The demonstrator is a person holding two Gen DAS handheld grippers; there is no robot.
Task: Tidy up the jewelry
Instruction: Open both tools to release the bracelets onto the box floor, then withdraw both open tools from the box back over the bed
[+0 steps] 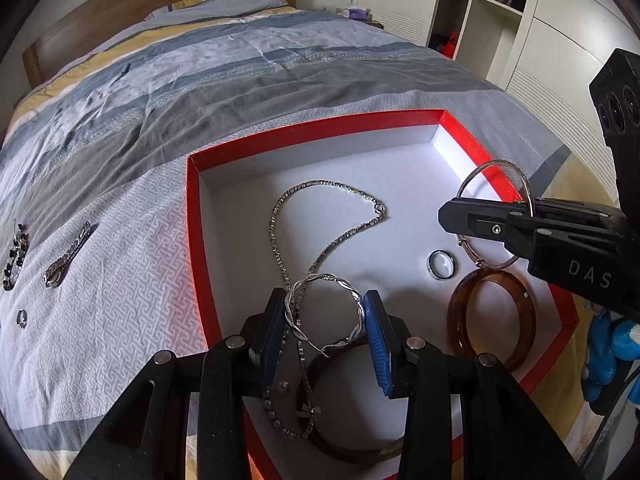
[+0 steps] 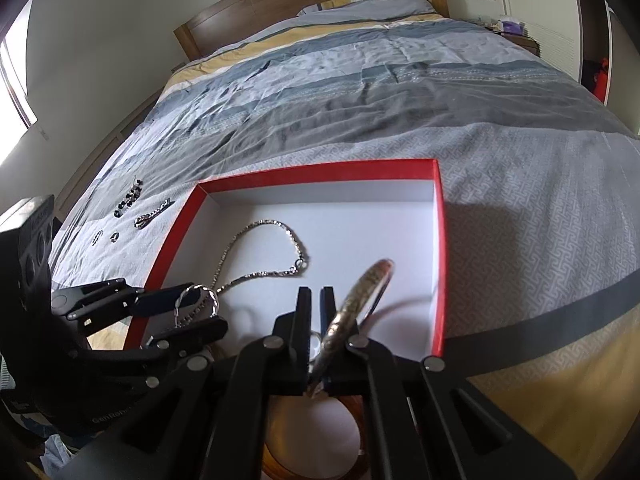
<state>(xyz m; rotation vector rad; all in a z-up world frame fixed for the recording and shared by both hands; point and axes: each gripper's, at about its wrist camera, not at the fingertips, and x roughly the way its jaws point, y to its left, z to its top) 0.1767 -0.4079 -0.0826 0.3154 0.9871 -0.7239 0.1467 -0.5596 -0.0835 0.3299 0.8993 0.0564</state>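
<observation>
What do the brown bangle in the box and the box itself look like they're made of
The brown bangle looks like translucent amber resin or plastic, possibly glass: light glows through its glossy, mottled band. The box looks like matte cardboard, red outside and white inside, judging by its thin, straight walls and sharp folded corners.

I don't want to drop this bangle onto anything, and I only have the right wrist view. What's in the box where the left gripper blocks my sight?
Observer: A dark bangle lies on the floor of the box, below the left gripper.
Operator: Anything beside it?
Observer: A beaded strand lies at its left side.
Operator: How is the left gripper's hoop held?
Observer: Blue pads press the twisted silver hoop from both sides.
</observation>
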